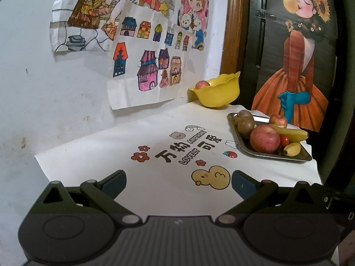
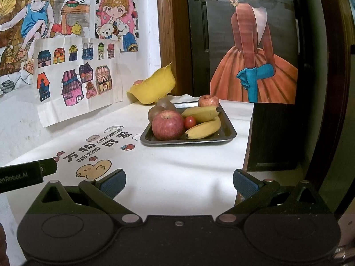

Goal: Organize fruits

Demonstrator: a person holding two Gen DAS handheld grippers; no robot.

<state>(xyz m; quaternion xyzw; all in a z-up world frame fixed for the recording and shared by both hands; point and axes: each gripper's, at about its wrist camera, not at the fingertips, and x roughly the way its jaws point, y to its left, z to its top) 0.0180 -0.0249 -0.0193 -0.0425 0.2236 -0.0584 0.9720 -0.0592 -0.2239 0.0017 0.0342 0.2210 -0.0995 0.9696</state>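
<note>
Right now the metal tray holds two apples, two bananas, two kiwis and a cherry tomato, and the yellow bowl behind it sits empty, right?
Not quite: the yellow bowl isn't empty. The left wrist view shows an apple peeking over its rim. The metal tray does hold what you listed.

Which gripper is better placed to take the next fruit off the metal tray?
Probably the right gripper. Its view faces the metal tray nearly head-on, the big apple just ahead. From the left gripper the tray sits far to the right. Both are open and empty.
</note>
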